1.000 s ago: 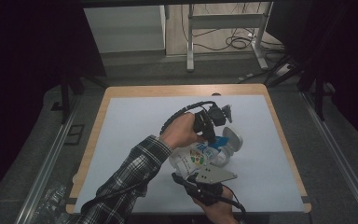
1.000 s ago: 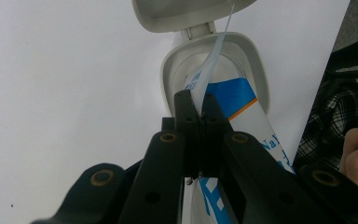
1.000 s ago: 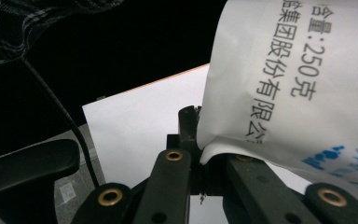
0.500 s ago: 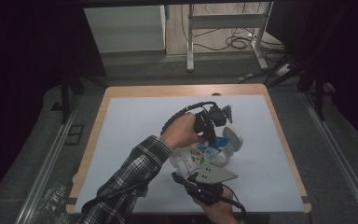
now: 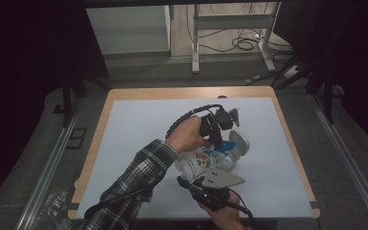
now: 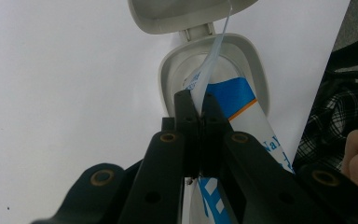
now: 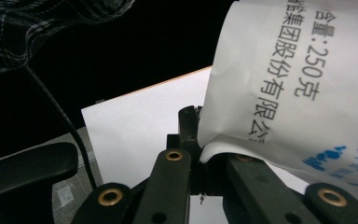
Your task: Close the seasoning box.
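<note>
Nothing has shifted: both tools, left (image 6: 196, 100) and right (image 7: 196, 122), stay clamped on the white printed plastic pouch (image 5: 202, 160), feeding it into the grey open-lidded container (image 6: 168, 74).

The left half of the table (image 5: 134, 143) and its far edge offer unobstructed passage. Obstacles cluster right of centre toward the near edge: the wipes pack (image 5: 202, 162), its open lid (image 5: 239, 142) standing up at the far end, and the left gripper (image 5: 216, 142) with its cable looping above. The checked sleeve (image 5: 134, 184) crosses diagonally from the near-left corner, blocking that approach. The right gripper (image 5: 206, 184) occupies the near edge. A narrow strip remains free along the right edge.
</note>
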`<control>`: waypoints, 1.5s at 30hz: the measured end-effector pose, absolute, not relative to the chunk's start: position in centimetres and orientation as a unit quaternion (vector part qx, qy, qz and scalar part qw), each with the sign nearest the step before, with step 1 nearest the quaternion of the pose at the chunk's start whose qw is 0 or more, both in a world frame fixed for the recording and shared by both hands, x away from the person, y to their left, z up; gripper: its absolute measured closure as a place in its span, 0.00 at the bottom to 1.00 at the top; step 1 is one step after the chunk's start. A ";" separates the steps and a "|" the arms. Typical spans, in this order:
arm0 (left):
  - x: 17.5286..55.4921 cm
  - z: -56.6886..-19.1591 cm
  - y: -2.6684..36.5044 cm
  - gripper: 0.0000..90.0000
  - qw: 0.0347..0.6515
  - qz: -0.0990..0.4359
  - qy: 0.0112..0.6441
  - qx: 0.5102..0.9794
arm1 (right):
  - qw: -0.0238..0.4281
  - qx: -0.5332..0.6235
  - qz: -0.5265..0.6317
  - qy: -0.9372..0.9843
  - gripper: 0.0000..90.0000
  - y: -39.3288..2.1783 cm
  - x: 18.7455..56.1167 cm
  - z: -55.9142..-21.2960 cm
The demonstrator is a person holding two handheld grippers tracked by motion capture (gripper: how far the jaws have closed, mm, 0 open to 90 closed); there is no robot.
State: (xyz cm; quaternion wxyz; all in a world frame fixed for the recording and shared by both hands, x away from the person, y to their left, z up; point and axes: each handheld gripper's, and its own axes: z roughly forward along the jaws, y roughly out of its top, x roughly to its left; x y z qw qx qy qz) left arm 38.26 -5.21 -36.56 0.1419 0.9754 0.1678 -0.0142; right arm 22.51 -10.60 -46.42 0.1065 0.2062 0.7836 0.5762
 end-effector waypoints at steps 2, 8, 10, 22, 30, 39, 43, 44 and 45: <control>38.3 -36.6 -5.2 0.99 0.142 -0.014 0.168 0.975 | 0.107 0.206 0.576 0.784 0.99 -10.6 22.5 -46.4; 38.3 -36.6 -5.3 0.99 0.142 -0.016 0.168 0.975 | 0.107 0.205 0.577 0.783 0.99 -10.6 22.5 -46.4; 38.3 -36.7 -5.2 0.99 0.142 -0.016 0.168 0.975 | 0.107 0.206 0.577 0.783 0.99 -10.6 22.5 -46.4; 38.3 -36.6 -5.2 0.99 0.142 -0.016 0.169 0.975 | 0.107 0.205 0.577 0.783 0.99 -10.6 22.5 -46.3; 38.3 -36.7 -5.2 0.99 0.143 -0.017 0.169 0.975 | 0.109 0.204 0.577 0.783 0.99 -10.6 22.5 -46.3; 38.3 -36.7 -5.2 0.99 0.141 -0.019 0.169 0.975 | 0.110 0.203 0.579 0.782 0.99 -10.7 22.5 -46.3; 38.3 -36.7 -5.2 0.99 0.142 -0.019 0.170 0.975 | 0.110 0.202 0.579 0.782 0.99 -10.7 22.5 -46.3; 38.3 -36.7 -5.2 0.99 0.141 -0.019 0.170 0.975 | 0.111 0.201 0.579 0.782 0.99 -10.7 22.5 -46.3; 38.3 -36.7 -5.2 0.99 0.141 -0.019 0.170 0.975 | 0.111 0.201 0.579 0.782 0.99 -10.7 22.4 -46.3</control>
